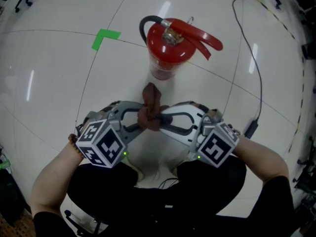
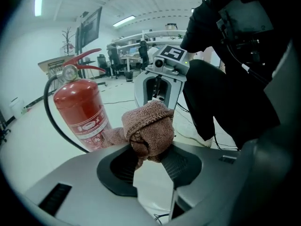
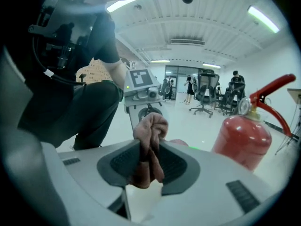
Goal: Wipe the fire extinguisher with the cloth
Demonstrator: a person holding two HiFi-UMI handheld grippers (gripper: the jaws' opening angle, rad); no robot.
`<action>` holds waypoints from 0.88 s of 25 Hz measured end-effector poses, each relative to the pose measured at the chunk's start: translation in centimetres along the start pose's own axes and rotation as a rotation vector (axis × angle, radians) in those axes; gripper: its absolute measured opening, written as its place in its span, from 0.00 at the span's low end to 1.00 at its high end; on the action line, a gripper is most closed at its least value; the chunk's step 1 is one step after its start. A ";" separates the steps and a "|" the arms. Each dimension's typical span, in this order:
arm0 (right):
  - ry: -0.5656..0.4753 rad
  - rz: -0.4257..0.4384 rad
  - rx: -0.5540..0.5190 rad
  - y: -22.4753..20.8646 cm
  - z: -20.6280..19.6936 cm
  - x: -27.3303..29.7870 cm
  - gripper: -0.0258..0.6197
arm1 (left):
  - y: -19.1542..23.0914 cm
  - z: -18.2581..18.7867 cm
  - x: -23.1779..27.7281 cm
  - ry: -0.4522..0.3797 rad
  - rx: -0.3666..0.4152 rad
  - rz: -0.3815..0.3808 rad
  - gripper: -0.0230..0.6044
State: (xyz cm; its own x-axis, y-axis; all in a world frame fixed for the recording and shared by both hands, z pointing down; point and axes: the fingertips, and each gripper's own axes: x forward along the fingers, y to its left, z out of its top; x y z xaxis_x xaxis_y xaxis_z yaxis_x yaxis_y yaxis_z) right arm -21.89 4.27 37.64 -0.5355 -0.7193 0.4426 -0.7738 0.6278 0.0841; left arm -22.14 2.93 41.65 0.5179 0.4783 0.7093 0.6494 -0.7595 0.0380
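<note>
A red fire extinguisher (image 1: 170, 48) stands upright on the pale floor just beyond my two grippers, with its black hose at its left. A brown cloth (image 1: 150, 110) is bunched between the two grippers, which meet tip to tip over it. My left gripper (image 1: 142, 121) presses a thick wad of the cloth (image 2: 150, 128) between its pads, with the extinguisher (image 2: 80, 112) to the left behind it. My right gripper (image 1: 161, 118) has a narrower fold of the cloth (image 3: 149, 131) between its pads, and an end hangs down below them. The extinguisher (image 3: 242, 140) stands to its right.
A green tape corner (image 1: 105, 37) marks the floor at the far left. A black cable (image 1: 247, 48) runs down the right side to a small dark block (image 1: 251, 129). Office chairs (image 3: 207, 98) and desks stand far back. The person's dark-clothed knees are close under both grippers.
</note>
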 end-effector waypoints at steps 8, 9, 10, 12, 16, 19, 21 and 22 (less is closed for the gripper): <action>0.032 -0.142 0.090 -3.7 -1.3 -0.9 0.19 | 4.4 -0.3 -2.9 -0.042 -0.045 0.224 0.25; 0.043 -0.156 0.103 -4.0 -1.6 -1.0 0.14 | 5.0 -0.1 -3.4 -0.056 -0.051 0.252 0.25; 0.054 -0.169 0.119 -4.2 -1.9 -1.1 0.12 | 5.5 0.1 -3.9 -0.071 -0.057 0.280 0.25; 0.074 -0.193 0.159 -4.6 -2.6 -1.2 0.05 | 6.7 0.5 -5.0 -0.102 -0.071 0.339 0.25; 0.121 -0.210 0.219 -4.9 -4.0 -1.0 0.04 | 9.1 1.2 -6.9 -0.156 -0.092 0.449 0.25; 0.148 -0.213 0.236 -4.8 -4.9 -0.7 0.04 | 11.0 1.8 -7.9 -0.172 -0.099 0.513 0.25; 0.162 -0.212 0.244 -4.7 -5.4 -0.3 0.04 | 12.2 2.2 -8.4 -0.177 -0.105 0.540 0.25; 0.165 -0.210 0.250 -4.6 -5.6 -0.1 0.04 | 12.8 2.4 -8.7 -0.177 -0.107 0.551 0.25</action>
State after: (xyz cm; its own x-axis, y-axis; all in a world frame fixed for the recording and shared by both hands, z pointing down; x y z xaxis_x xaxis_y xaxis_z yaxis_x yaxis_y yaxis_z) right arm -16.32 3.14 42.24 -0.3099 -0.7543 0.5788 -0.9309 0.3645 -0.0234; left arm -17.01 -9.87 34.32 0.8543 0.0595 0.5164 0.2030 -0.9527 -0.2260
